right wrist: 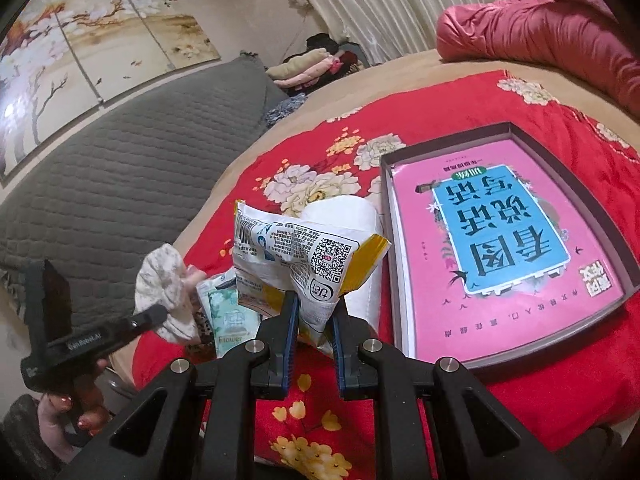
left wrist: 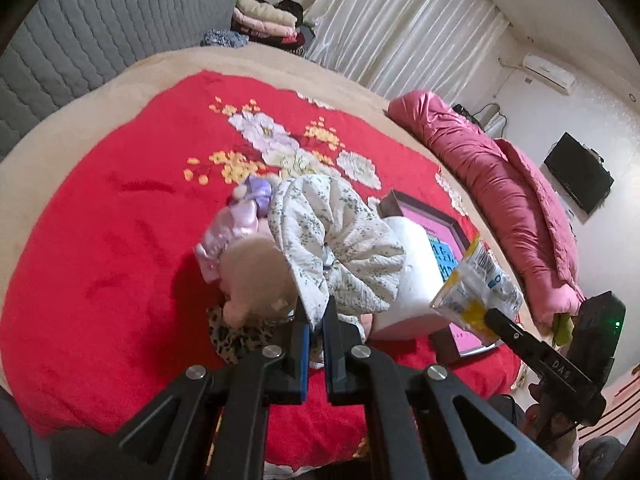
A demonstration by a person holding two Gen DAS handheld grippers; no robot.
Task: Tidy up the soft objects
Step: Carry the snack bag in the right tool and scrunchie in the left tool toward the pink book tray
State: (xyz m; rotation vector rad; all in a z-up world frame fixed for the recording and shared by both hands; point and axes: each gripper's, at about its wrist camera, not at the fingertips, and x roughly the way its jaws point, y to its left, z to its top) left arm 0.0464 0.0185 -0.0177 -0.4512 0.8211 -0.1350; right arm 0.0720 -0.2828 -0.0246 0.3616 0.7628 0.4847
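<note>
My left gripper (left wrist: 316, 320) is shut on a white floral scrunchie (left wrist: 336, 248) and holds it above the red blanket; the scrunchie also shows in the right wrist view (right wrist: 166, 292). Under it lie a plush doll in lilac (left wrist: 244, 248) and a leopard-print piece (left wrist: 236, 336). My right gripper (right wrist: 314, 312) is shut on a crinkled white and yellow packet (right wrist: 304, 256), seen too in the left wrist view (left wrist: 476, 284). A white tissue roll (left wrist: 412, 276) stands behind both. A green tissue pack (right wrist: 228, 316) lies beside the roll.
A dark tray (right wrist: 624, 216) holding a pink and blue book (right wrist: 500, 248) lies on the red flowered blanket (left wrist: 100, 240). A pink quilt (left wrist: 500, 192) lies along the far side. A grey headboard (right wrist: 120, 184) and folded clothes (left wrist: 264, 20) stand behind.
</note>
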